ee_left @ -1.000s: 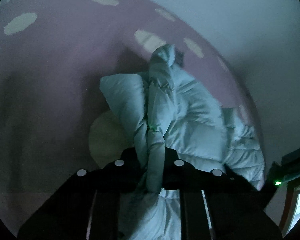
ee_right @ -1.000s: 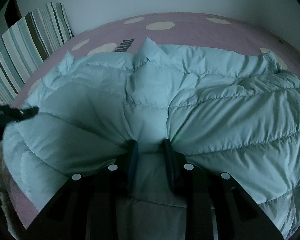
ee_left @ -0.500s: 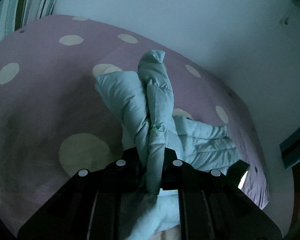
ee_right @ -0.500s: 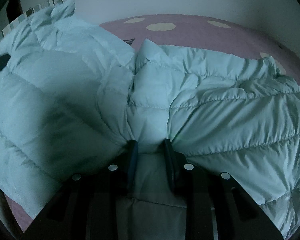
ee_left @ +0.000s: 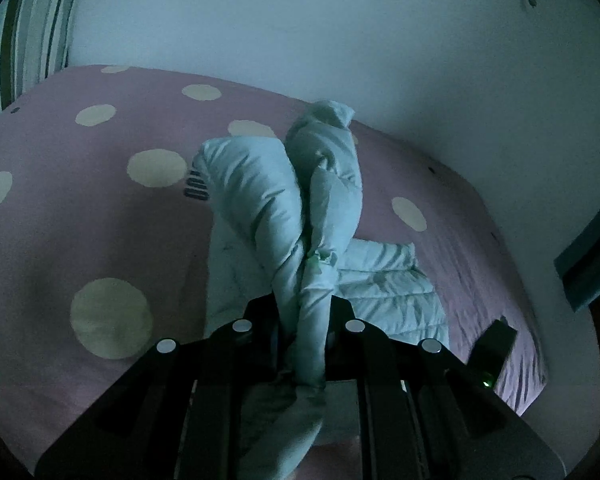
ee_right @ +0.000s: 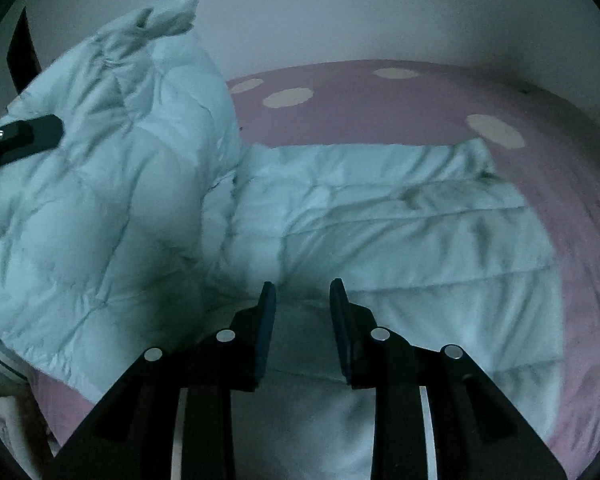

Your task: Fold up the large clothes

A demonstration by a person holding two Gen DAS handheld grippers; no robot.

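A pale blue quilted puffer jacket (ee_right: 380, 232) lies on a pink bed with cream dots. My left gripper (ee_left: 303, 304) is shut on a bunched fold of the jacket (ee_left: 272, 200) and holds it raised above the bed. In the right wrist view this lifted part (ee_right: 100, 168) stands tall at the left, with the left gripper's finger (ee_right: 24, 136) showing against it. My right gripper (ee_right: 302, 292) rests low on the flat part of the jacket. Its jaws stand apart with jacket fabric lying between them, not pinched.
The pink dotted bedsheet (ee_left: 100, 208) spreads around the jacket. A striped pillow (ee_left: 28, 40) stands at the far left by the white wall (ee_left: 340, 32). A dark window frame (ee_left: 592, 264) is at the right. The other gripper's dark tip (ee_left: 492, 344) shows near the bed's right edge.
My left gripper has lifted its fold of jacket higher and swung it over. My right gripper's jaws have opened wider and let go of the fabric they pinched.
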